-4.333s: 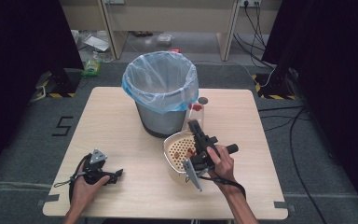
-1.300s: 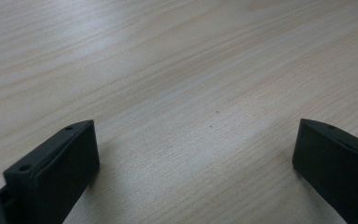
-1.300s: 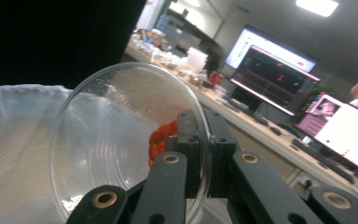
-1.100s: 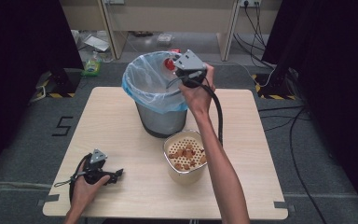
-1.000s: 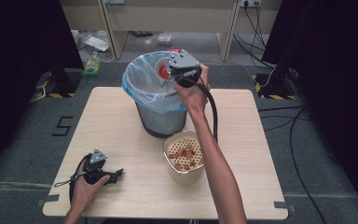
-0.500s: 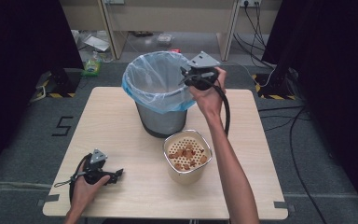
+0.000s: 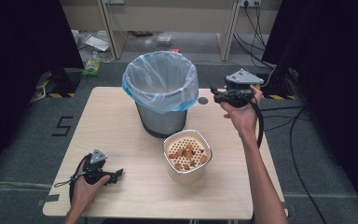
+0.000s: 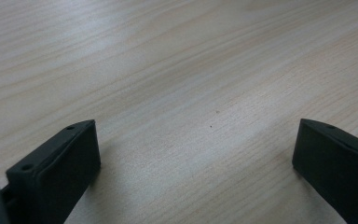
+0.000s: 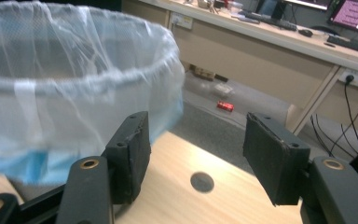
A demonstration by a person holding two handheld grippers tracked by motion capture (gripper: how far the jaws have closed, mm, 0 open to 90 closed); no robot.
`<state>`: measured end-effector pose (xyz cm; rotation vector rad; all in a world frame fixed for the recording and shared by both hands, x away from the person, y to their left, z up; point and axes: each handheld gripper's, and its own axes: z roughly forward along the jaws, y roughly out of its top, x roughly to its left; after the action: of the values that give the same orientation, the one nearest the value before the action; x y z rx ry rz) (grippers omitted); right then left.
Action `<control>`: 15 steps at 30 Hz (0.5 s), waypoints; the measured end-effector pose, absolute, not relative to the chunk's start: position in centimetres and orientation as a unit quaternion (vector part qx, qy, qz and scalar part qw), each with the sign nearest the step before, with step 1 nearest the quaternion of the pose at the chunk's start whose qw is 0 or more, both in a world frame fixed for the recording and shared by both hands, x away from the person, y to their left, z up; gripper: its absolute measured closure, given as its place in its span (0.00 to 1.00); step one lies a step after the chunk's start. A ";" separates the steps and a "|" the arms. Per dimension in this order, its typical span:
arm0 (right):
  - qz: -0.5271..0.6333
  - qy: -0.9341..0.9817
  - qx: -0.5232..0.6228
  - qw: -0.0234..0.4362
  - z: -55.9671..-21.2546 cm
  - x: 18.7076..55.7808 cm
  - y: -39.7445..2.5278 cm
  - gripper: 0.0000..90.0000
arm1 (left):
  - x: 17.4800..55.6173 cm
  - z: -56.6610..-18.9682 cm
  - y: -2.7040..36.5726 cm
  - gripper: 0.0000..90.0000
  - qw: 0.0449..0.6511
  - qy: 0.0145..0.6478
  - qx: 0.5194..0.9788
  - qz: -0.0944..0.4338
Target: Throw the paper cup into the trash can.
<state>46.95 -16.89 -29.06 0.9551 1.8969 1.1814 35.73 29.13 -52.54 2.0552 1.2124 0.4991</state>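
R tongs (image 7: 213,91) empty, aimed at bin (image 7: 161,93), prob level

Both grippers are chunky black: right gripper (image 7: 216,93) has a grey triangular plate and looping black cable; left gripper (image 7: 116,175) similar.

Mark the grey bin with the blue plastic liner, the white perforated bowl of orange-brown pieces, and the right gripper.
Grey bin with blue plastic liner (image 7: 161,122), high view, on its bare grey wall.
White perforated bowl (image 7: 185,176), high view, on its front outer wall.
Right gripper (image 9: 193,156), right gripper view, midway between its open jaws.
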 end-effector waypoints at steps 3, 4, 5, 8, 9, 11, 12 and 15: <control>0.456 0.730 0.373 0.347 -29.6 46.4 -17.6 0.45 | 35.7 -52.5 29.1 0.00 0.345 0.467 0.791 0.192; 0.456 0.730 0.374 0.345 -29.9 46.0 -18.1 0.44 | 35.7 -52.5 29.1 0.00 0.345 0.467 0.791 0.192; 0.455 0.730 0.375 0.345 -30.2 45.8 -18.3 0.44 | 35.7 -52.5 29.1 0.00 0.345 0.467 0.791 0.192; 0.450 0.732 0.380 0.343 -31.3 45.0 -19.2 0.44 | 35.7 -52.5 29.1 0.00 0.345 0.467 0.791 0.192; 0.447 0.732 0.382 0.344 -32.1 44.6 -19.8 0.44 | 35.7 -52.5 29.1 0.00 0.345 0.467 0.791 0.192; 0.445 0.733 0.384 0.343 -32.4 44.4 -20.1 0.44 | 35.7 -52.5 29.1 0.00 0.345 0.467 0.791 0.192; 0.444 0.732 0.387 0.342 -32.9 44.2 -20.4 0.44 | 35.7 -52.5 29.1 0.00 0.345 0.467 0.791 0.192; 0.441 0.733 0.391 0.339 -33.8 43.6 -21.0 0.44 | 35.7 -52.5 29.1 0.00 0.345 0.467 0.791 0.192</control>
<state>43.64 -20.99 -33.80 1.0194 1.9090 1.1479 35.73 29.13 -52.54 2.0552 1.2121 0.4993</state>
